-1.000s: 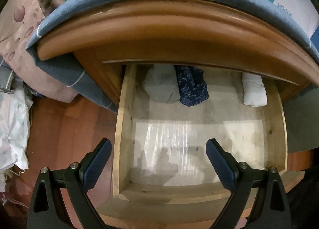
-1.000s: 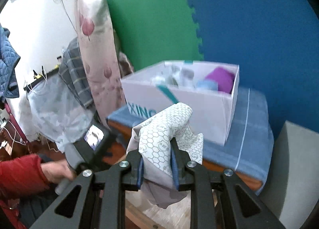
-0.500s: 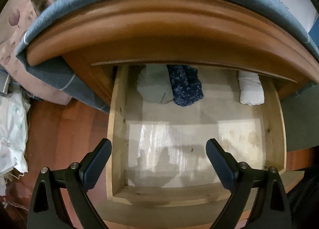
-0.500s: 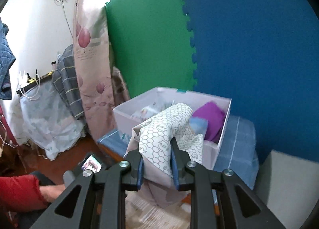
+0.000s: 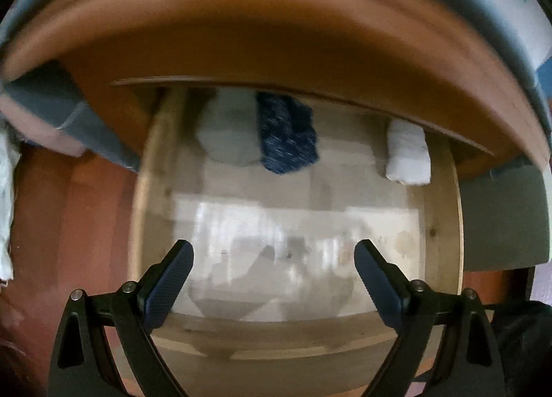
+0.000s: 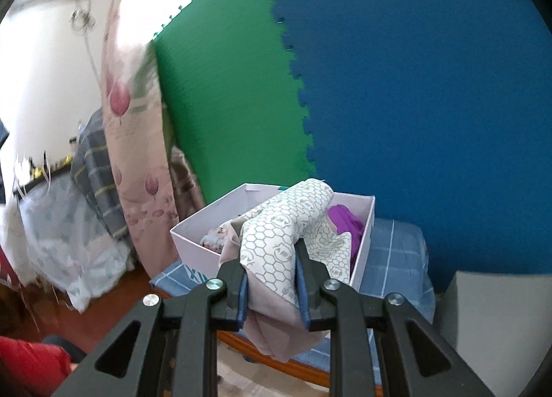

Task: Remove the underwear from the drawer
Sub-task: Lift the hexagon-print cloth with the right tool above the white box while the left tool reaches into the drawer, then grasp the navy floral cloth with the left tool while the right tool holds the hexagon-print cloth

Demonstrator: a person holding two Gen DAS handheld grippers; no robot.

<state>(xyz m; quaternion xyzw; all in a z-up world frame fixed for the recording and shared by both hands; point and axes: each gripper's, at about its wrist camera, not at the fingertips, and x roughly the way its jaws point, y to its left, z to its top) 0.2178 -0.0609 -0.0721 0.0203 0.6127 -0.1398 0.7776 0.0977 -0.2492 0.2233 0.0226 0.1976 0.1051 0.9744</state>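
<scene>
1. Right gripper clamped on honeycomb-print underwear, held up in front of the white box.
2. Left gripper wide apart over the open drawer, jaws just narrowing slightly, gripping nothing.
3. Grey roll, navy roll, white roll along the drawer's back.

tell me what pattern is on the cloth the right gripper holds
White fabric printed with a grey honeycomb hexagon pattern, with a plain pinkish part below; clearest in the right wrist view.

Left wrist: steeply down, close above the open drawer. Right wrist: slightly downward, higher over the drawer, toward the white box. Shared: dresser edge.
</scene>
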